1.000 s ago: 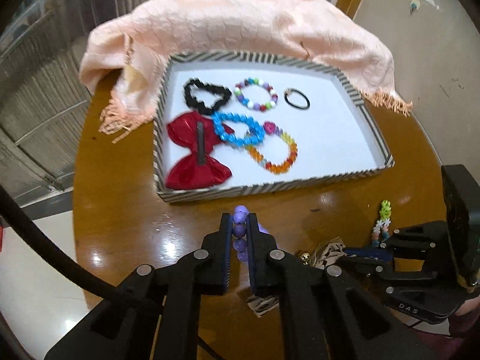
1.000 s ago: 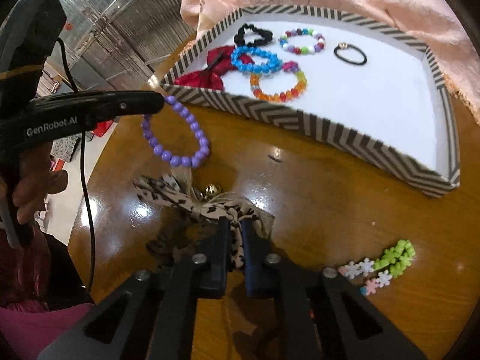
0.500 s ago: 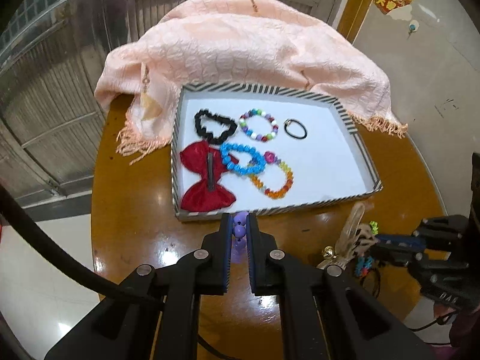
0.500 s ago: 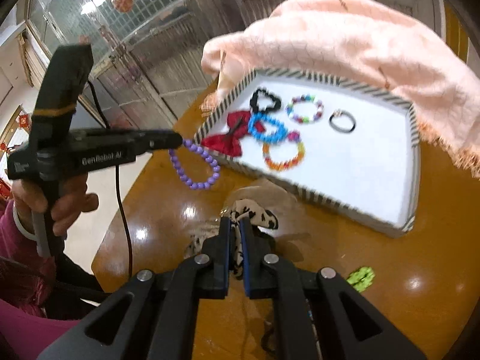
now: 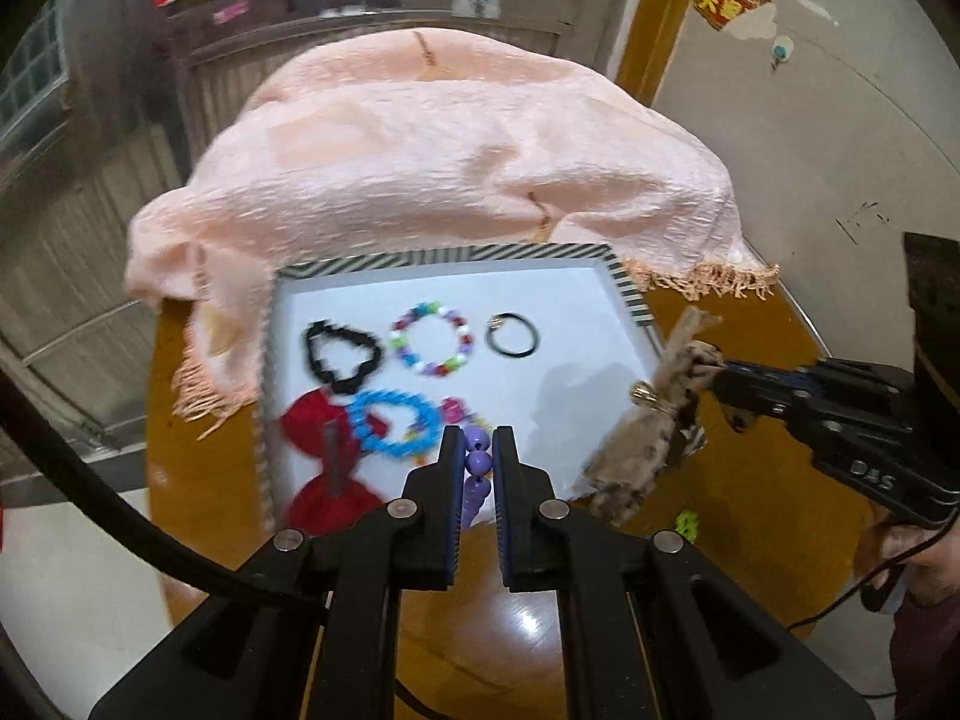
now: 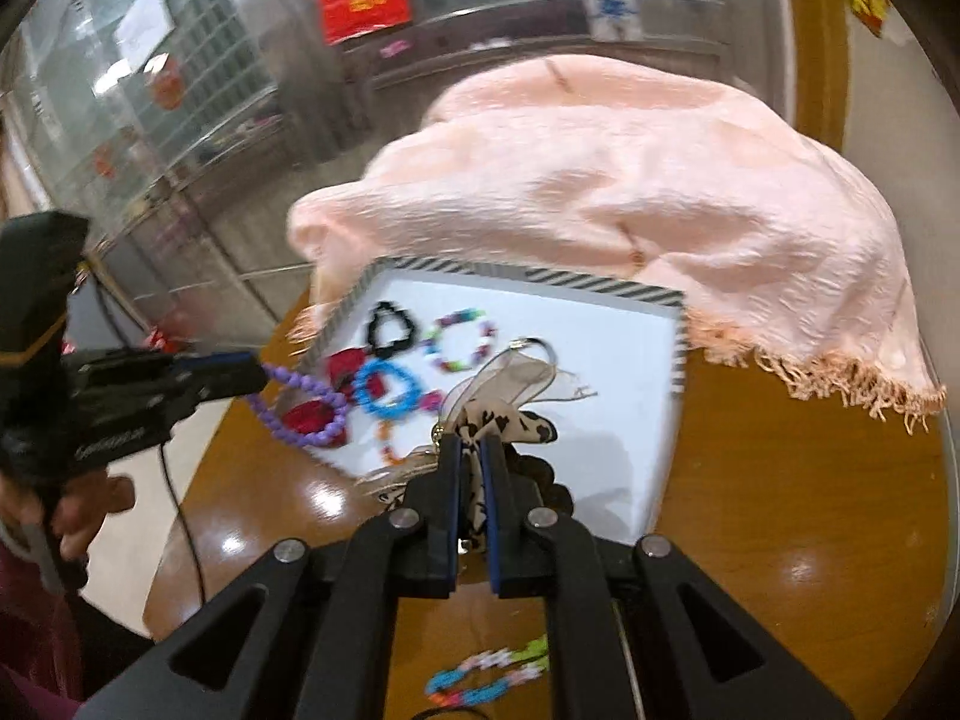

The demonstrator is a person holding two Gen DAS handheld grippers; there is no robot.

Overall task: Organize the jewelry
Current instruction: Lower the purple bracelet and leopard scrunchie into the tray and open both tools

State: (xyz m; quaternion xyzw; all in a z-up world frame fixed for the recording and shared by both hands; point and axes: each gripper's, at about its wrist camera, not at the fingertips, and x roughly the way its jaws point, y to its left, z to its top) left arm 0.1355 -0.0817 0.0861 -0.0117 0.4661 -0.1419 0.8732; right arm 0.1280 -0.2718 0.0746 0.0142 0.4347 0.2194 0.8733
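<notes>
Left claw point(image 5: 479, 450), clenched on the purple bracelet point(image 6: 300, 405), and right claw point(image 6: 471, 468), clenched on the leopard bow point(image 5: 651, 426), both hang at frame centre over the tray point(image 5: 540, 255), evidently for depositing beside the jewelry inside.

The round wooden table point(image 6: 798, 516) is glossy, with bright glints. A crinkled peach cloth shawl point(image 5: 456, 162) looks matt, fringed at its edge. The purple bead bracelet point(image 6: 300, 405) looks like smooth plastic.
</notes>
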